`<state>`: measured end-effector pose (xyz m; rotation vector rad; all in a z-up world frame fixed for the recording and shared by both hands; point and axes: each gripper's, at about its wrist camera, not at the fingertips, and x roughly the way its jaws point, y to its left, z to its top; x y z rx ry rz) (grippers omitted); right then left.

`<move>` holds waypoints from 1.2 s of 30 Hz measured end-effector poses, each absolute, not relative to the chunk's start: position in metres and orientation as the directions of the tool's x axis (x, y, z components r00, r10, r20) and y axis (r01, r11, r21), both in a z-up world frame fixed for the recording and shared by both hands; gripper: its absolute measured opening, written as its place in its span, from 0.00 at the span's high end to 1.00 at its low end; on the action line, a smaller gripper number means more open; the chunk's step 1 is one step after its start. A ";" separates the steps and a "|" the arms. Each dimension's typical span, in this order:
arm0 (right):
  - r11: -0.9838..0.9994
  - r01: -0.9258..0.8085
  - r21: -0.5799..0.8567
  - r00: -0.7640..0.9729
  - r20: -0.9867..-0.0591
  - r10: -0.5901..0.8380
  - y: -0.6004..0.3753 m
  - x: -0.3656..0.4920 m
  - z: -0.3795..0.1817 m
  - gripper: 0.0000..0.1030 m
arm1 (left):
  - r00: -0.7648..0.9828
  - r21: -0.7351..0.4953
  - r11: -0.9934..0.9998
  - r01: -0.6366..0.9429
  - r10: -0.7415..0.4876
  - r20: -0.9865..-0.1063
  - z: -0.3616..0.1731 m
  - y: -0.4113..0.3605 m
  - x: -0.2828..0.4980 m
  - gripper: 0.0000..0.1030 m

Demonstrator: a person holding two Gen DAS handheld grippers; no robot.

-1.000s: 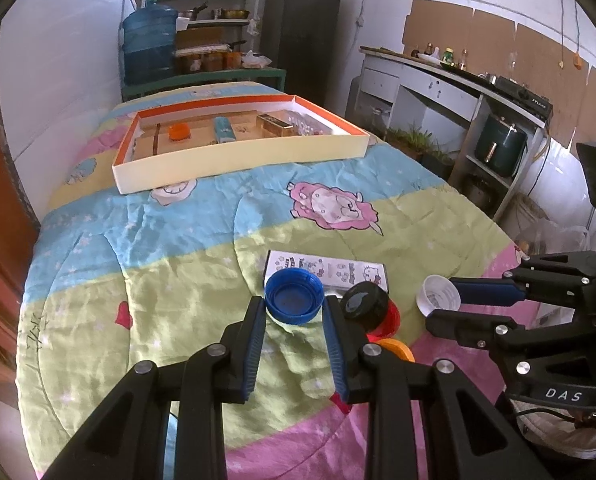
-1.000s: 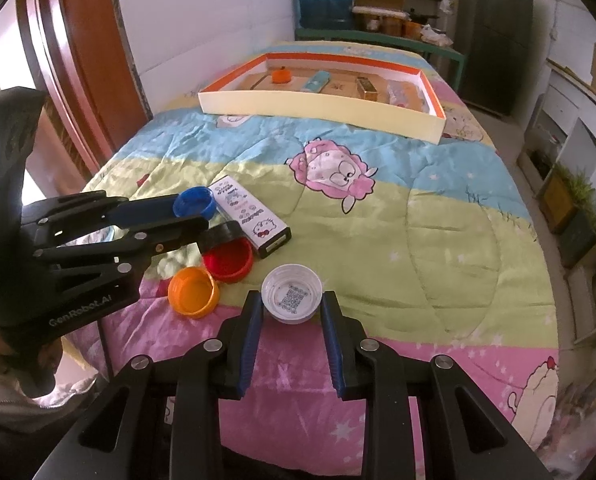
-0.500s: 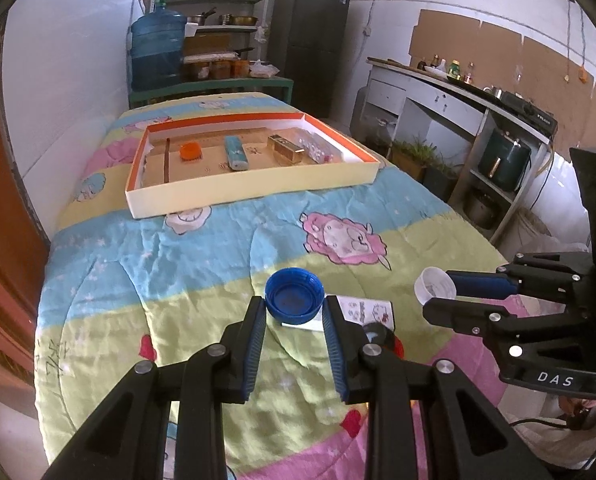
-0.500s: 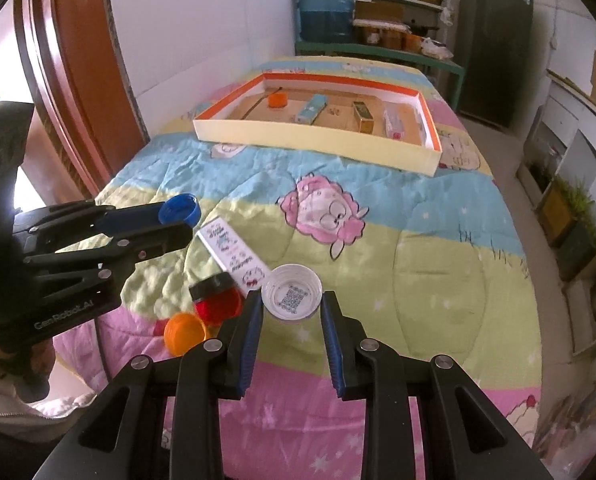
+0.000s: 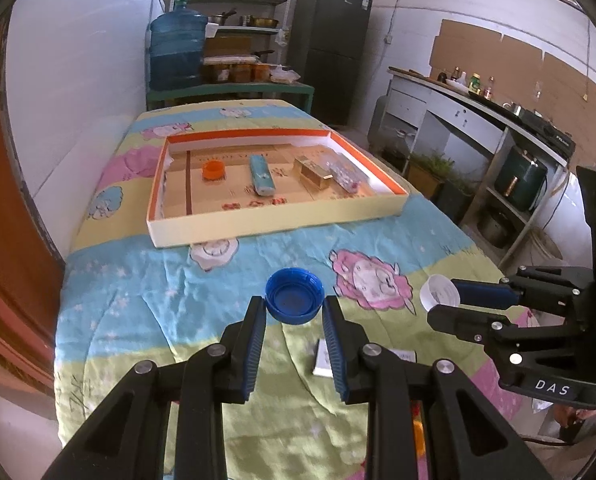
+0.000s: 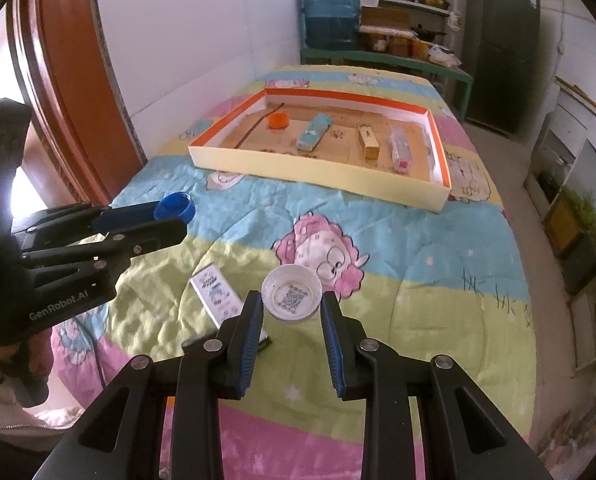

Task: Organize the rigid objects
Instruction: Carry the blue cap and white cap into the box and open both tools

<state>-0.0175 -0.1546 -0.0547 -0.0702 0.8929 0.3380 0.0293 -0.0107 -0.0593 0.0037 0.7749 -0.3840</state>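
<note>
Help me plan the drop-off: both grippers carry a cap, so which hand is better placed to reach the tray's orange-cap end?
Left, probably. The left gripper, shut on the blue cap, faces the tray end holding the orange cap; the right gripper with the white cap faces mid-tray.

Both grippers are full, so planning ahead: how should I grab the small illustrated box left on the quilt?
The illustrated box lies flat on the quilt, long and narrow. Come from above and pinch across its two long edges near the middle; its near end sits under the right gripper.

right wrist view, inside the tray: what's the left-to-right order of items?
In the tray: orange cap → light blue box → tan box → clear packet.
</note>
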 end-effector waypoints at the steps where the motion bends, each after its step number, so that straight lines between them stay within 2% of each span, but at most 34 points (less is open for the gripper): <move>1: 0.945 -0.318 0.081 0.579 -0.773 0.261 -0.155 -0.015 -0.054 0.71 | 0.650 -0.136 0.932 0.336 -0.334 -0.682 -0.058 -0.010 0.031 0.71; 36: 0.942 -0.321 0.099 0.605 -0.744 0.284 -0.153 0.073 -0.032 0.71 | 0.657 -0.193 0.957 0.218 -0.290 -0.696 -0.041 0.006 0.115 0.71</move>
